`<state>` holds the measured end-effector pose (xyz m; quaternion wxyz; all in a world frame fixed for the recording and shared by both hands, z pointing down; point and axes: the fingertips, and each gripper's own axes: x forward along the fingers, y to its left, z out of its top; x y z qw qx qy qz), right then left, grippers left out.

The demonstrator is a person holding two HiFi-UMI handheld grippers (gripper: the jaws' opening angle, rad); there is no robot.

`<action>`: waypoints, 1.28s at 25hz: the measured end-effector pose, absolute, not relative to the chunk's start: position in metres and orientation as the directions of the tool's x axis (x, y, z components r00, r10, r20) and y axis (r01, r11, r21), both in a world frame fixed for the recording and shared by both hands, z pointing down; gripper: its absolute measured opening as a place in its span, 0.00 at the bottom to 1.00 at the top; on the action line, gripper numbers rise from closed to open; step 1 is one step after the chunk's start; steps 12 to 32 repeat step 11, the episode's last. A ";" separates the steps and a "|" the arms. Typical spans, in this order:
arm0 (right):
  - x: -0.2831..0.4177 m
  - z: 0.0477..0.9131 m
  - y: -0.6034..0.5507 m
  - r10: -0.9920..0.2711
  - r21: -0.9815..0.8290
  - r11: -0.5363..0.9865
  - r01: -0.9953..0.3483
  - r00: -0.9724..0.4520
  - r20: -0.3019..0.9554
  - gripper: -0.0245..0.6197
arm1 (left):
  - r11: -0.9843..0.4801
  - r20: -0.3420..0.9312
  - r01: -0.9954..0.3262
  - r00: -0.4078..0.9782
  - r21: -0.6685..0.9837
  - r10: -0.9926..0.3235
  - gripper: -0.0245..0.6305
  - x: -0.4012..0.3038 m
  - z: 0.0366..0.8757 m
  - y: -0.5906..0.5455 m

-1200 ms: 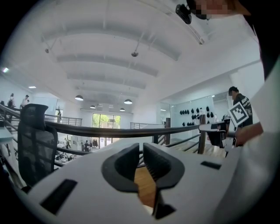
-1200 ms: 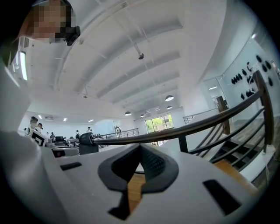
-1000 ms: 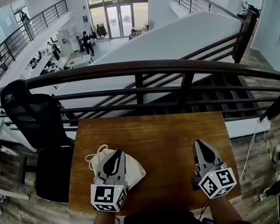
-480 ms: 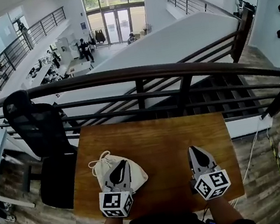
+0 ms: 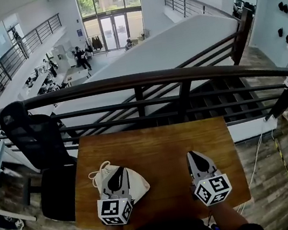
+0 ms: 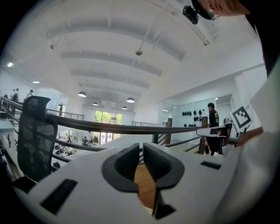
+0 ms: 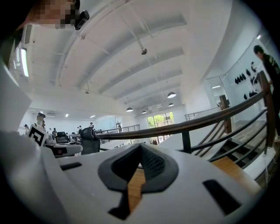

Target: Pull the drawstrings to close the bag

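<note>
A white cloth drawstring bag (image 5: pixel 138 182) lies on the left part of the wooden table (image 5: pixel 157 147), its cord looped at the far left corner (image 5: pixel 95 173). My left gripper (image 5: pixel 121 170) is above the bag, pointing away from me, with its jaws shut and nothing between them. The left gripper view shows its dark fingertips (image 6: pixel 127 162) closed over bare wood; the bag is hidden there. My right gripper (image 5: pixel 190 154) hovers over bare wood on the right, well apart from the bag. Its jaws are also shut and empty (image 7: pixel 139 151).
A dark metal railing (image 5: pixel 138 82) runs just past the table's far edge, with a stairwell and a lower floor beyond. A black office chair (image 5: pixel 33 138) stands off the table's left side. Wood flooring shows on both sides.
The head camera's view has shifted slightly. Both grippers and the bag keep their places on the table, and both pairs of jaws stay shut.
</note>
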<state>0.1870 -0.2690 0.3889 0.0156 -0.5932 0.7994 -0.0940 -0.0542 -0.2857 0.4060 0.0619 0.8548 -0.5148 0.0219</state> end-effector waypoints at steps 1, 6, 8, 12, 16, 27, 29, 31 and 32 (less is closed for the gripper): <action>0.185 0.390 -0.269 -0.951 -0.168 0.278 -0.946 -0.296 0.089 0.03 | -0.464 0.102 -0.882 0.471 0.084 -0.876 0.09 -0.055 0.406 -0.286; 0.184 0.395 -0.268 -0.949 -0.168 0.280 -0.945 -0.299 0.097 0.03 | -0.469 0.106 -0.879 0.477 0.088 -0.873 0.09 -0.052 0.410 -0.286; 0.182 0.399 -0.268 -0.949 -0.167 0.281 -0.945 -0.300 0.102 0.03 | -0.470 0.109 -0.878 0.478 0.091 -0.872 0.09 -0.054 0.413 -0.286; 0.179 0.404 -0.269 -0.948 -0.165 0.280 -0.946 -0.300 0.110 0.03 | -0.469 0.113 -0.878 0.478 0.098 -0.871 0.09 -0.058 0.417 -0.287; 0.179 0.404 -0.269 -0.948 -0.165 0.280 -0.946 -0.300 0.110 0.03 | -0.469 0.113 -0.878 0.478 0.098 -0.871 0.09 -0.058 0.417 -0.287; 0.179 0.404 -0.269 -0.948 -0.165 0.280 -0.946 -0.300 0.110 0.03 | -0.469 0.113 -0.878 0.478 0.098 -0.871 0.09 -0.058 0.417 -0.287; 0.179 0.404 -0.269 -0.948 -0.165 0.280 -0.946 -0.300 0.110 0.03 | -0.469 0.113 -0.878 0.478 0.098 -0.871 0.09 -0.058 0.417 -0.287; 0.179 0.404 -0.269 -0.948 -0.165 0.280 -0.946 -0.300 0.110 0.03 | -0.469 0.113 -0.878 0.478 0.098 -0.871 0.09 -0.058 0.417 -0.287; 0.179 0.404 -0.269 -0.948 -0.165 0.280 -0.946 -0.300 0.110 0.03 | -0.469 0.113 -0.878 0.478 0.098 -0.871 0.09 -0.058 0.417 -0.287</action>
